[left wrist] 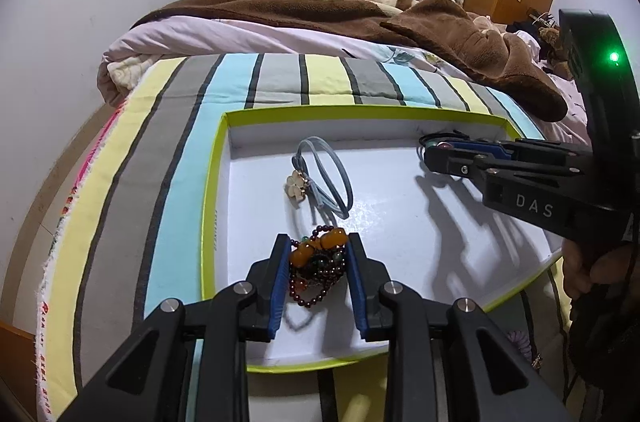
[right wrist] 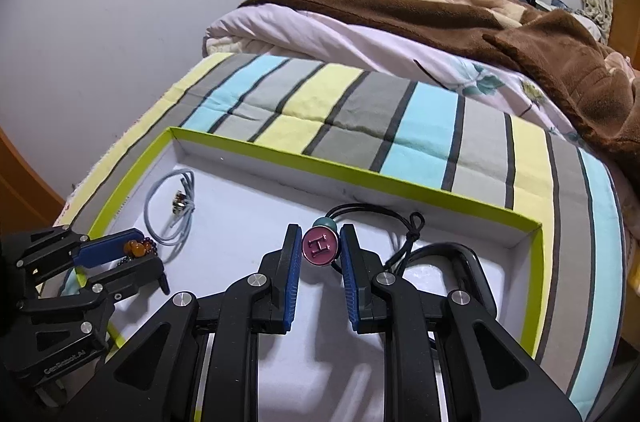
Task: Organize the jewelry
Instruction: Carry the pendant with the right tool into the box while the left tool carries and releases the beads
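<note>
Both over the tray (left wrist: 224, 126): left gripper (left wrist: 319, 254) clamps beads (left wrist: 316, 262), right gripper (right wrist: 320, 250) clamps pendant (right wrist: 320, 246); blue cord (left wrist: 324, 178) at left's 12 o'clock.

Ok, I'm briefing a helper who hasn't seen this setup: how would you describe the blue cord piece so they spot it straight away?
Find the shallow white tray with the lime-green rim on the striped bedsheet. The blue cord bracelet lies loose on the tray floor toward the back left, with neither gripper holding it. Its cream flower charm sets it apart from the red-and-amber bead bracelet and the black cord with the H disc.
</note>
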`<move>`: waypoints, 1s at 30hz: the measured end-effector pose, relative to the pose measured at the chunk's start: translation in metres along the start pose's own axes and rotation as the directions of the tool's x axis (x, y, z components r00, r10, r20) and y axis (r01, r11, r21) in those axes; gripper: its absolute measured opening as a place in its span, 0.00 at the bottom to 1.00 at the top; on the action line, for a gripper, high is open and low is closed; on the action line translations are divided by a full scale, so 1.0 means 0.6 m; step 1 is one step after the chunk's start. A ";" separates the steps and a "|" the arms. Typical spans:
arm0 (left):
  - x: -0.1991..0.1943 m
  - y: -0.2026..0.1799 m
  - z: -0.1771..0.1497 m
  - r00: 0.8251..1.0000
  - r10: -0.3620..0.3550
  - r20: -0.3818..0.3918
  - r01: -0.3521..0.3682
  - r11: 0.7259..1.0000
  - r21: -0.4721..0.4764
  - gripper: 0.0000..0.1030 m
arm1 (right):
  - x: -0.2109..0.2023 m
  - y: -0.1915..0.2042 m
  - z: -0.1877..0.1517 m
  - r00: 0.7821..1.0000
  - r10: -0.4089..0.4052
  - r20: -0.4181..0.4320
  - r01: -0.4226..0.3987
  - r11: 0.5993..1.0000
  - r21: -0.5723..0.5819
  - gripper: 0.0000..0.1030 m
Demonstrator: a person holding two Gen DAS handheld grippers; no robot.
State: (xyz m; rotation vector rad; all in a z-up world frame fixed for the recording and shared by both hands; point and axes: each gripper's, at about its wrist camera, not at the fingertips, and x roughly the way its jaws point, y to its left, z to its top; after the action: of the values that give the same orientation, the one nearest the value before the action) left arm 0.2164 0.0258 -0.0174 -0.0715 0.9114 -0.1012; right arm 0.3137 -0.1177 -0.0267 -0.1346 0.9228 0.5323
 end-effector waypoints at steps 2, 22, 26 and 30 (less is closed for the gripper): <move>0.002 0.000 0.001 1.000 0.000 -0.002 0.000 1.000 -0.001 0.28 | 0.002 0.001 -0.002 1.000 0.001 -0.006 -0.001 1.000 -0.007 0.19; -0.011 0.000 0.006 1.000 -0.017 0.016 0.017 1.000 -0.022 0.38 | -0.005 -0.001 -0.003 1.000 0.011 0.006 -0.012 1.000 0.027 0.38; -0.028 -0.003 0.003 0.999 -0.016 0.031 0.016 1.000 -0.023 0.42 | -0.021 -0.001 -0.006 1.000 0.014 0.021 -0.015 0.999 0.042 0.38; -0.056 -0.009 -0.004 0.998 -0.034 0.052 0.034 0.999 -0.014 0.44 | -0.050 0.002 -0.014 0.999 0.016 0.049 -0.019 0.998 0.053 0.39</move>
State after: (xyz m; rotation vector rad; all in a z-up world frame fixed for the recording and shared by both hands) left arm 0.1935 0.0243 0.0081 -0.1028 0.8592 -0.1239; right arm 0.2924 -0.1309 -0.0078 -0.0650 0.8913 0.5246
